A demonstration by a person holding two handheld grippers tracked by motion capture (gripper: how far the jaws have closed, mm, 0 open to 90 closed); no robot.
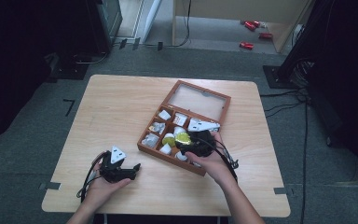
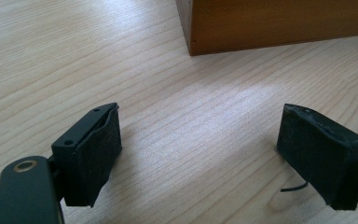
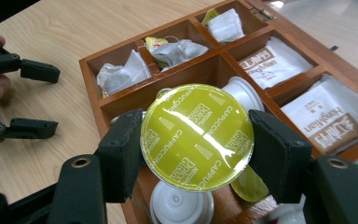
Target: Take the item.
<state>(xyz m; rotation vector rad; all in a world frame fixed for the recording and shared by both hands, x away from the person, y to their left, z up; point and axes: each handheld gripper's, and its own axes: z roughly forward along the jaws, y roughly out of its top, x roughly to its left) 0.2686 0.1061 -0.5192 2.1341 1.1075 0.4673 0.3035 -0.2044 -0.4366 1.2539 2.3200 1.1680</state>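
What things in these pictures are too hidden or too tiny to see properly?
- Capsule body: in the right gripper view, the yellow-green lid covers it.
- Box compartments under the right gripper: the hand blocks them in the high view.
- Sachet lettering: too small in the high view.
- Red items on the floor: too small to identify.

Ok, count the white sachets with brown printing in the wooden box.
2: one white brown-printed sachet in the compartment beyond the yellow-green foil-lidded capsule, another in the next compartment, to its right in the right gripper view. More may be hidden underneath.
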